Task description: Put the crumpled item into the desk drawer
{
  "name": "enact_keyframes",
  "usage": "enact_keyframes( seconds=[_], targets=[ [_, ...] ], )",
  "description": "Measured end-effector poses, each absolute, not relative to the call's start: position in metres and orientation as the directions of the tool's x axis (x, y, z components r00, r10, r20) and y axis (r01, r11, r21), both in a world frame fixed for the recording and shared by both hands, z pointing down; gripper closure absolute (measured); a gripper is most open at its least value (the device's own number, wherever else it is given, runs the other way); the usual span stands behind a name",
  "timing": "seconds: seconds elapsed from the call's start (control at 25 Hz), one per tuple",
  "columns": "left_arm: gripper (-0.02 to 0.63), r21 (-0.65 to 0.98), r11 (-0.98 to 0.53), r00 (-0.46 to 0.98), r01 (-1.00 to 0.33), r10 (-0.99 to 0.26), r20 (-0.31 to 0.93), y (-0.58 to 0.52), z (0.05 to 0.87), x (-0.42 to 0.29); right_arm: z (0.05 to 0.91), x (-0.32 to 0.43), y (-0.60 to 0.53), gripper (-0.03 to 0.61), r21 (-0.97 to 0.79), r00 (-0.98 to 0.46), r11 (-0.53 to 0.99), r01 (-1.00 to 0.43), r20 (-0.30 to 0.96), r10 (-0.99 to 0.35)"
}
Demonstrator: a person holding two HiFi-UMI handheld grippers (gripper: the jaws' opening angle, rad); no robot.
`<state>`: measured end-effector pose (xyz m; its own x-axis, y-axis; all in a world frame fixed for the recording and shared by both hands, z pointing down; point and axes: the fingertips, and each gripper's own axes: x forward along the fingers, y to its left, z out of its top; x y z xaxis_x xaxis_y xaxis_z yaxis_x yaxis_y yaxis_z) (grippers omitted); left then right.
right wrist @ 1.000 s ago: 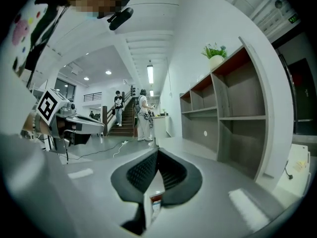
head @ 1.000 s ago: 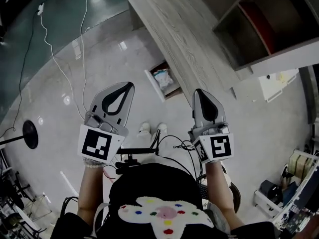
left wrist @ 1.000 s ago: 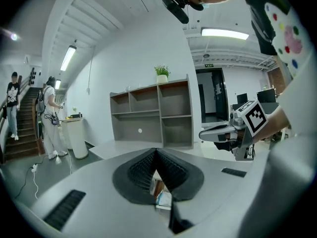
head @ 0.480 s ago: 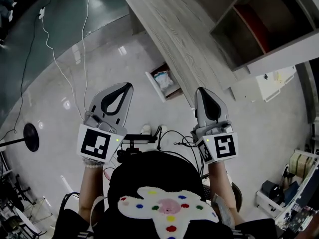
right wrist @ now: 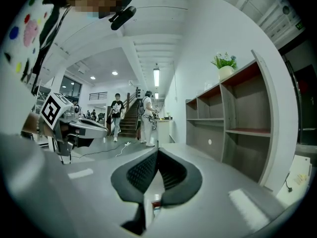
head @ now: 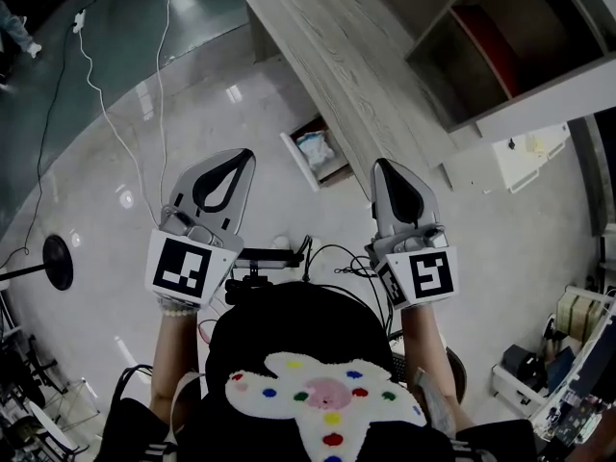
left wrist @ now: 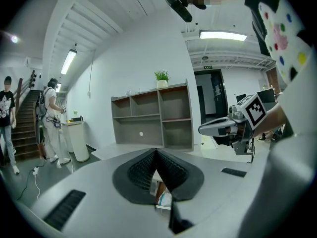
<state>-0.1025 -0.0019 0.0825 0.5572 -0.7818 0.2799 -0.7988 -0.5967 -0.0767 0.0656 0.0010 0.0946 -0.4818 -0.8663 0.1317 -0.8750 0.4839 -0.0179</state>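
Observation:
Below the wooden desk top [head: 337,56], the desk drawer [head: 300,162] stands pulled out over the floor. The crumpled whitish item [head: 315,148] lies inside it. My left gripper [head: 242,156] and right gripper [head: 384,165] are held side by side in the air on the near side of the desk, apart from the drawer. Both are shut and hold nothing. In the left gripper view the jaws [left wrist: 155,151] meet at a point, and the drawer with the crumpled item [left wrist: 164,199] shows below them. The right gripper view shows its jaws [right wrist: 157,150] closed too.
A grey shelf unit [head: 510,37] with red-lined compartments stands behind the desk. White cables [head: 106,114] run over the glossy floor at the left, near a black round stand base [head: 58,260]. Carts with equipment [head: 568,354] sit at the lower right. People [left wrist: 52,118] stand by a staircase.
Both grippers have risen slightly toward the desk, still shut. The drawer and the crumpled item have not moved.

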Motion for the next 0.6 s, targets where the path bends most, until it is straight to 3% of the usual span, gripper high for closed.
enact_keyframes(
  seconds=[0.6],
  targets=[
    [0.606,-0.069,-0.602,0.562,-0.796,-0.777,0.284,-0.0008,0.0868,-0.1033,0.0965,0.0623,0.0031,0.569,-0.021,-0.479,0.481,-0.876,0.135,-0.867]
  ],
)
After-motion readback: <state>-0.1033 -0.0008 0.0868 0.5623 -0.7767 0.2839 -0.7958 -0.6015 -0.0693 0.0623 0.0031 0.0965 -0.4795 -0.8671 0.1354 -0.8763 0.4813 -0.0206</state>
